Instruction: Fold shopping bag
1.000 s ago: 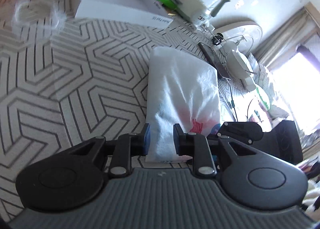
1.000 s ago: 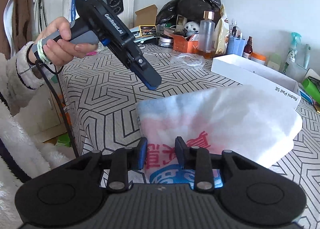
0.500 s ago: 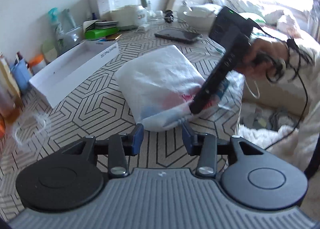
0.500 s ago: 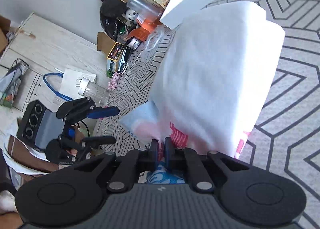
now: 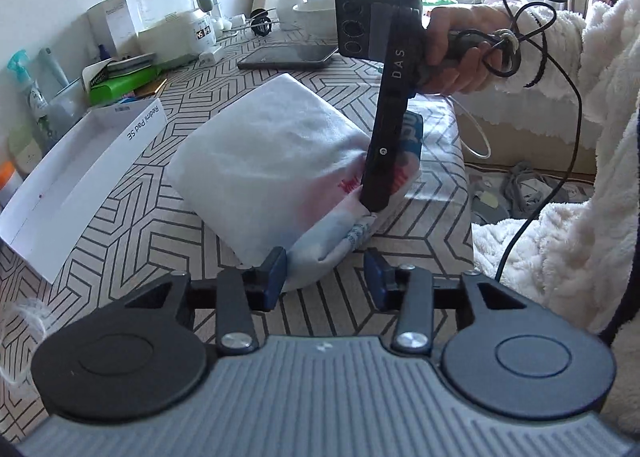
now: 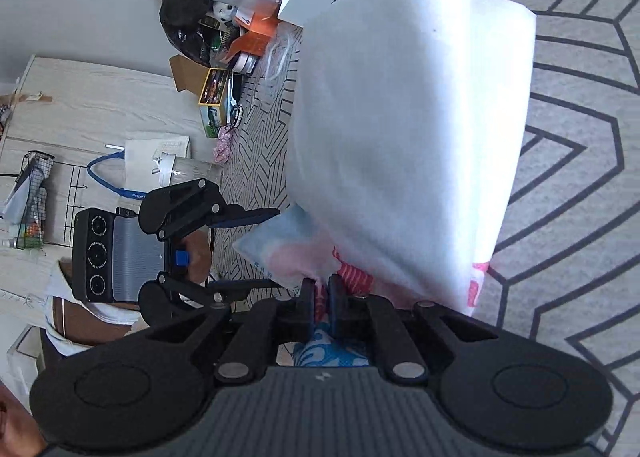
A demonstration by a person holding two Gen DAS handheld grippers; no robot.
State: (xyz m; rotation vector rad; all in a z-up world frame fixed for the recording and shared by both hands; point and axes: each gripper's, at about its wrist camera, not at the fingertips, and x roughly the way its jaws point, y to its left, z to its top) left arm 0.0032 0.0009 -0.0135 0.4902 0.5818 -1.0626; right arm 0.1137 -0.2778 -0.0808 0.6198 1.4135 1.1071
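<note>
Folding the shopping bag (image 5: 264,161) on the patterned table (image 5: 120,241), with one corner pinched.

The bag is a long white bundle, running from near the table's front edge away toward the far side, beside the white box (image 5: 76,173). The right gripper (image 6: 322,293) has its jaws closed on the bag's near printed corner. The left gripper (image 5: 326,277) is wide open and holds nothing, with the bag's near end just ahead between its fingers, so I think it grabs next.
</note>
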